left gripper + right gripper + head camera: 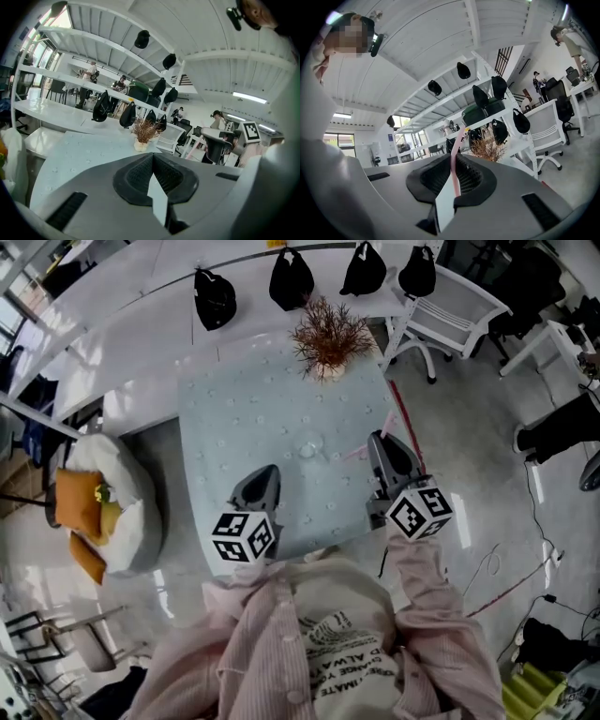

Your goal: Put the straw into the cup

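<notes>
A small clear cup (pixel 308 447) stands near the middle of the pale blue table (pixel 234 418). My right gripper (pixel 377 439) hovers over the table's right edge, just right of the cup. It is shut on a pink straw (pixel 353 454) that lies across its tip. In the right gripper view the straw (pixel 457 154) rises upright from between the pinched jaws of the right gripper (pixel 454 161). My left gripper (pixel 270 470) hangs over the table's near part, left of and nearer than the cup. In its own view the left gripper (pixel 152 159) has its jaws together with nothing between them, and the cup is not visible.
A dried plant in a pot (pixel 328 338) stands at the table's far edge. Black bags (pixel 291 279) hang along white shelving behind. A white chair (pixel 450 310) is at the far right, and a seat with orange cushions (pixel 89 512) is on the left. Cables (pixel 497 587) lie on the floor at right.
</notes>
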A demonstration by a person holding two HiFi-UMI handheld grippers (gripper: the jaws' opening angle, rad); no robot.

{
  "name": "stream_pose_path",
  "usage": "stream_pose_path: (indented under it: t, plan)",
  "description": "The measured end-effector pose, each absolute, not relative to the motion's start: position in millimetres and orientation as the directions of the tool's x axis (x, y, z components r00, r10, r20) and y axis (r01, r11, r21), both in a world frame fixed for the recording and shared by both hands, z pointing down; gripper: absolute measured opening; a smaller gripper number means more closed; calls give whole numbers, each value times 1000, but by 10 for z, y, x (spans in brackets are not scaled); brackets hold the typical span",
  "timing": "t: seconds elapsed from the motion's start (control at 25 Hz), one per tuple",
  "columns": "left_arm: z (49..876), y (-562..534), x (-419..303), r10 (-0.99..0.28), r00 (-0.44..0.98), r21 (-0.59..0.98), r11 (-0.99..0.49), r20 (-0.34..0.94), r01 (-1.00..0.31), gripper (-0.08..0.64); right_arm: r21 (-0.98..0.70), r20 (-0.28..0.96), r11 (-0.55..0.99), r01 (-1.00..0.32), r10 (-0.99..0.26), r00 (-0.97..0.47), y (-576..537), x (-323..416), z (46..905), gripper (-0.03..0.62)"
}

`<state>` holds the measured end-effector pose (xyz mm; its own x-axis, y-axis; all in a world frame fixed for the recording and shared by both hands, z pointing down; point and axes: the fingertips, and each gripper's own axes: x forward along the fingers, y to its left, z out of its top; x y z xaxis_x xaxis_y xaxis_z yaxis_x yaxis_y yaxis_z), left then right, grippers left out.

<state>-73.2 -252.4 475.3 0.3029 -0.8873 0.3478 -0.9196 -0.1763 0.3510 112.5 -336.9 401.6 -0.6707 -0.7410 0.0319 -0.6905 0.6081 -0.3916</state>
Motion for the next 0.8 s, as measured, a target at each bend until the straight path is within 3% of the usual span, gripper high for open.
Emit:
stream_pose_path:
  t: [0.4, 0.8]
  plan:
    - [4902, -2891, -805, -902, 231, 385, -80, 364, -920, -2, -399, 22, 702, -590, -636, -772, -3920, 740, 4074, 28]
    - [5132, -3070, -929, -871, 216, 428, -8, 440, -904, -2, -440, 93, 738, -511, -529, -844, -4152, 228, 4430, 28]
